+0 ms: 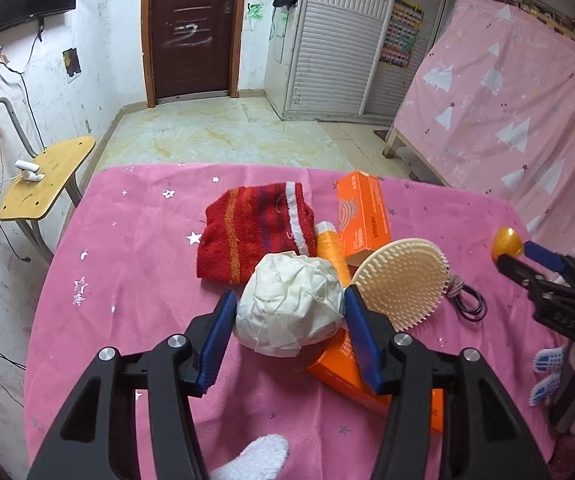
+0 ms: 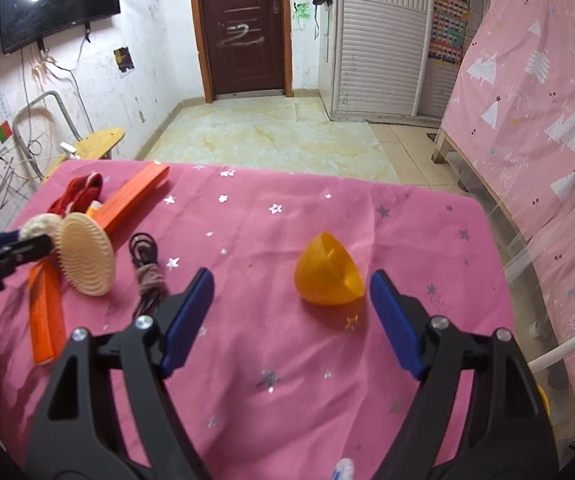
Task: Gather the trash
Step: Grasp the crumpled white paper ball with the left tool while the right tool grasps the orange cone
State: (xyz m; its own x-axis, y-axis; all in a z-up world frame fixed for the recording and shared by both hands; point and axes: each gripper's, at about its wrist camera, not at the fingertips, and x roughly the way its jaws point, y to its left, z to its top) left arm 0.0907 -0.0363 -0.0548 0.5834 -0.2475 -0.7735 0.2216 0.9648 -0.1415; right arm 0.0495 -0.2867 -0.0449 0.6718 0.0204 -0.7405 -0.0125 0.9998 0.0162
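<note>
A crumpled white paper ball (image 1: 289, 304) lies on the pink tablecloth (image 1: 135, 256). My left gripper (image 1: 287, 304) has its blue pads on both sides of the ball and is shut on it. The ball also shows in the right wrist view (image 2: 41, 224), far left. An orange plastic half-shell (image 2: 327, 270) lies on the cloth just ahead of my right gripper (image 2: 291, 284), which is open and empty around it. In the left wrist view the right gripper (image 1: 523, 258) is at the far right beside that shell (image 1: 507, 242).
A red knitted cloth (image 1: 253, 234), an orange thread spool (image 1: 329, 250), two orange boxes (image 1: 361, 214) (image 1: 337, 364), a cream round brush (image 1: 401, 280) and black hair ties (image 1: 471, 302) crowd the middle. A yellow chair (image 1: 47, 178) stands left, a pink-covered bed (image 1: 507, 92) right.
</note>
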